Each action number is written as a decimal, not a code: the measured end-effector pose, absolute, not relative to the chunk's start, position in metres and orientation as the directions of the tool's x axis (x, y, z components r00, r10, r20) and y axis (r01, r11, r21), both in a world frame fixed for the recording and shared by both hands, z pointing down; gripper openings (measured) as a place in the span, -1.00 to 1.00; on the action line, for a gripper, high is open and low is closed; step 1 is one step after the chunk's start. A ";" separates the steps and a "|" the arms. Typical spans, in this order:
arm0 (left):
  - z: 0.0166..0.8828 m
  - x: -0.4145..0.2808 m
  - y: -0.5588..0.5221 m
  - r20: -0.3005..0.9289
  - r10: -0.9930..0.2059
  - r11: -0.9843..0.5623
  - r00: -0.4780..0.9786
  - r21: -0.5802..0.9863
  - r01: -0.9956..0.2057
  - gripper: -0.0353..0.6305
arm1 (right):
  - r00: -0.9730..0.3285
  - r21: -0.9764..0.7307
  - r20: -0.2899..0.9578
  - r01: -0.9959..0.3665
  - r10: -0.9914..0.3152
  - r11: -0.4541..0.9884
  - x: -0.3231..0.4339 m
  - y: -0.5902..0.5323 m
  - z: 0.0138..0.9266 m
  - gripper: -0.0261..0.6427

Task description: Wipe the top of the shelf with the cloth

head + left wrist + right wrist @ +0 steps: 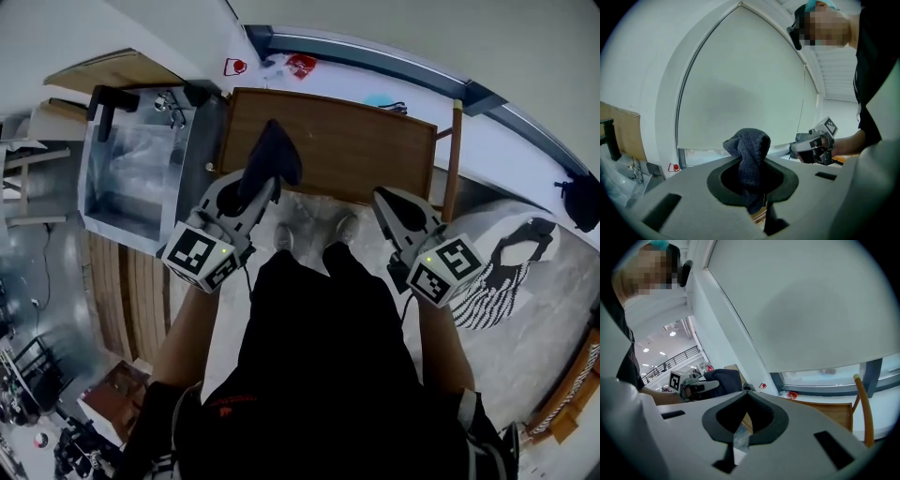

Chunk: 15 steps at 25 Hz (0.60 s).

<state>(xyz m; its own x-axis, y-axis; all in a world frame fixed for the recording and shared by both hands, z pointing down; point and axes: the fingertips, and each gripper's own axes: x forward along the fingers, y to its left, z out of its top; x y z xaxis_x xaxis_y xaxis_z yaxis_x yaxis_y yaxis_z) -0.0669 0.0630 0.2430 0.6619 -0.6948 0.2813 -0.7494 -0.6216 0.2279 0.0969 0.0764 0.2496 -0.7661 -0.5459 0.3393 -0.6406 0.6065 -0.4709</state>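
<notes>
Cloth (273, 152) clamped in L gripper (262, 191) over shelf (367, 148)

The dark blue bunched knit cloth (273, 153) stands pinched in my left gripper (255, 190), seen against the eight o'clock part of the bare brown wooden shelf top (361, 150).

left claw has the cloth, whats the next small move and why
Probably lower the left claw until the cloth presses on the wooden shelf top. The cloth is clamped and sits over its left part in the head view, but seems held off it.
</notes>
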 end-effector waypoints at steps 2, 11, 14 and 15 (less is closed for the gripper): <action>0.249 -0.065 0.060 0.304 -0.696 -0.611 0.650 0.225 -0.759 -0.73 | -0.775 -0.475 0.338 -0.630 -0.534 0.614 0.102 0.071 0.254 -0.91; 0.286 -0.081 0.031 0.345 -0.660 -0.625 0.667 0.240 -0.743 -0.73 | -0.753 -0.500 0.390 -0.657 -0.530 0.564 0.094 0.051 0.289 -0.91; 0.300 -0.095 0.016 0.354 -0.631 -0.648 0.690 0.249 -0.720 -0.73 | -0.734 -0.495 0.413 -0.678 -0.539 0.543 0.079 0.042 0.300 -0.91; 0.303 -0.100 0.011 0.354 -0.622 -0.657 0.698 0.248 -0.712 -0.73 | -0.727 -0.494 0.419 -0.685 -0.544 0.536 0.074 0.038 0.303 -0.91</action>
